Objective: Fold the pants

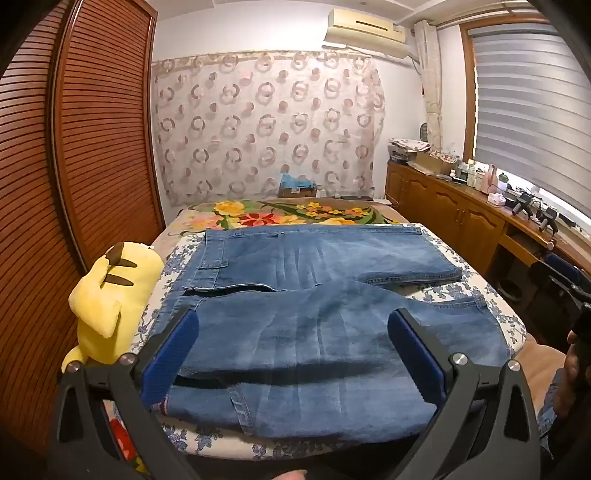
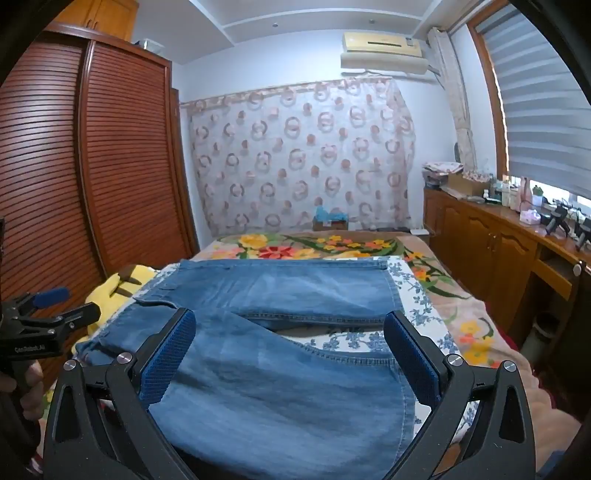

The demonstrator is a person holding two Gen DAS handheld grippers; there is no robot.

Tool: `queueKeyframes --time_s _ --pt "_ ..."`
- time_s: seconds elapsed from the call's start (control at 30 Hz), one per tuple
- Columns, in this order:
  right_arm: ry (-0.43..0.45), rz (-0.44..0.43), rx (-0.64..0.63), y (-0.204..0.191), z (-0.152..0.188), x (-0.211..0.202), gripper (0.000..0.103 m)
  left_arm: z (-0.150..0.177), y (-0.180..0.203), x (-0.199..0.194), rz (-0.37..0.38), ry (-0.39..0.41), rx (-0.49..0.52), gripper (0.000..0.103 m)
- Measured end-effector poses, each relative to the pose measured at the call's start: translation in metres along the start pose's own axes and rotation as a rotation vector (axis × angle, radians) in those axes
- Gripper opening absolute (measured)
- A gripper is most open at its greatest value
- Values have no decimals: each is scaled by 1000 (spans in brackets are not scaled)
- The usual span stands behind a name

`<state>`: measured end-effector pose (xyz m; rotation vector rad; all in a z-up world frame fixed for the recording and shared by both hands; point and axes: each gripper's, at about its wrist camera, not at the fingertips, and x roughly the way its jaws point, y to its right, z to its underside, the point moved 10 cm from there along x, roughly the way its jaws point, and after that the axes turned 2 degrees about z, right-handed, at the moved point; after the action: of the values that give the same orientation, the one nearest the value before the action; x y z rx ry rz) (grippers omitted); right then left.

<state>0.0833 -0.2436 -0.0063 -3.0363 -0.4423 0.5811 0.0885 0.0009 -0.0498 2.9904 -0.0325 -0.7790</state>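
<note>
- Denim pants (image 1: 314,295) lie spread flat on the bed (image 2: 472,317), legs parted, no fold made yet.
- Left tool (image 1: 291,332) and right tool (image 2: 288,332) hover above with jaws apart, gripping nothing.

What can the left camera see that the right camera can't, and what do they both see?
Only the left camera shows the whole yellow plush toy beside the jeans, and the person's right hand at the picture's edge.

Only the right camera shows the left gripper from the side, open, with the hand holding it, plus the ceiling shelf.

Both show the blue jeans spread on the bed, the circle-patterned curtain, the wooden wardrobe, the air conditioner, and wide-open blue fingers holding nothing.
</note>
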Motion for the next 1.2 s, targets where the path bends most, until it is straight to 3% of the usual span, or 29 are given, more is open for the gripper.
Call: queueKeyframes --time_s 1.2 --pt "-1 1 -9 -2 1 0 103 8 -6 -1 -2 -2 5 103"
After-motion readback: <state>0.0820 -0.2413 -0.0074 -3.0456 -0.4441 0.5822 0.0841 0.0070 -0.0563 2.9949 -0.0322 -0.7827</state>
